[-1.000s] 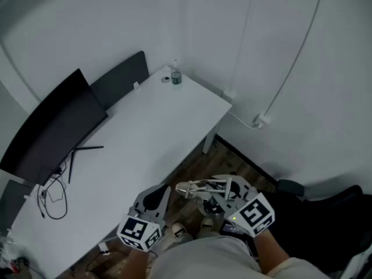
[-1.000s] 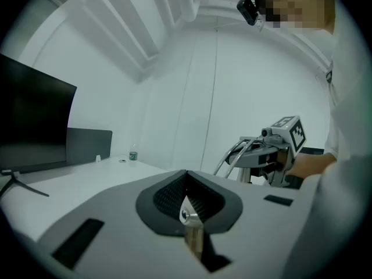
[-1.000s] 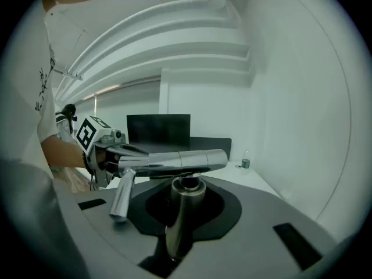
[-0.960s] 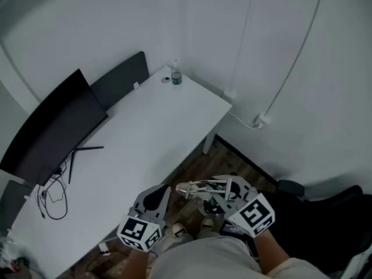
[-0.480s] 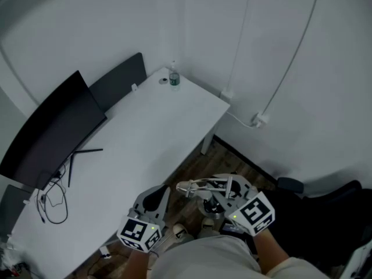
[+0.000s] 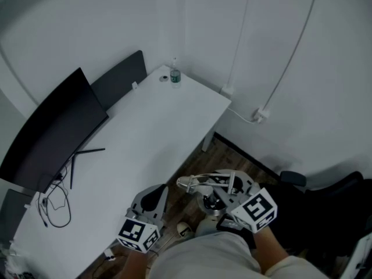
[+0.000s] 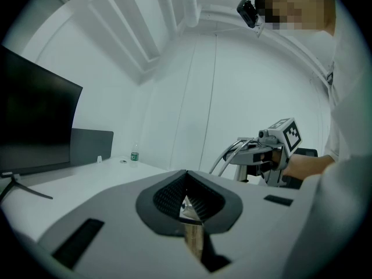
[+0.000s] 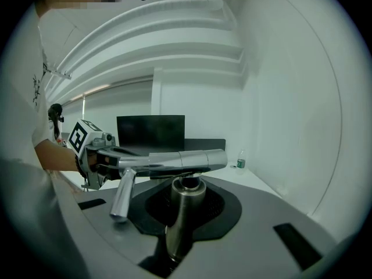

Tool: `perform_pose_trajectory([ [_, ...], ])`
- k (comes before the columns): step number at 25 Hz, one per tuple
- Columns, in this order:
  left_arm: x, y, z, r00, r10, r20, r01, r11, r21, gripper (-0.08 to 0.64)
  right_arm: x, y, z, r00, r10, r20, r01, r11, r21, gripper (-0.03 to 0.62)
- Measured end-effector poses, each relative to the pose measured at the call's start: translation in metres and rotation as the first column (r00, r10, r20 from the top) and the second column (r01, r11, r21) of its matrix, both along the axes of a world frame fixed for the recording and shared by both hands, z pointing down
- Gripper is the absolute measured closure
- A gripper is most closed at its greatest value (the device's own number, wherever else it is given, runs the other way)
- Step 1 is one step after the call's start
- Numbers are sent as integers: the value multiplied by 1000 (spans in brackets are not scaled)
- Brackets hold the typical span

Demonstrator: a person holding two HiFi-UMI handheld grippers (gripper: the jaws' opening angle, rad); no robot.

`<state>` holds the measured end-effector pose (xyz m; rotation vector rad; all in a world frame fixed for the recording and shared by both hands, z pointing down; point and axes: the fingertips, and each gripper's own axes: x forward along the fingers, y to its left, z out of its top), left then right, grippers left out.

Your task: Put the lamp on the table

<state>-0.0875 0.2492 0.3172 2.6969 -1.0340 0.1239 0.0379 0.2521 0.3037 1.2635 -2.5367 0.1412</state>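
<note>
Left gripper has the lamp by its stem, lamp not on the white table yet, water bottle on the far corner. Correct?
No: the right gripper has the lamp by its stem, per the right gripper view; the left gripper is empty. Lamp not on the white table yet, water bottle on the far corner: correct.

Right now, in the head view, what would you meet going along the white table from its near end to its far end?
looped black cables → monitor's stand legs → dark panel at the back edge → water bottle at the far corner
</note>
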Motion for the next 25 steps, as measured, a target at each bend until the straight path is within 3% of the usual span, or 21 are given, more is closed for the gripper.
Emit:
perform_pose_trajectory([
  [13, -8, -30, 5, 1000, 1, 7, -1, 1000, 6, 557, -12, -34, -5, 1000, -27, -6, 27, 999, 30, 528],
  [25, 15, -117, 10, 999, -39, 7, 39, 999, -8, 557, 6, -126, -4, 997, -74, -1, 74, 997, 25, 529],
])
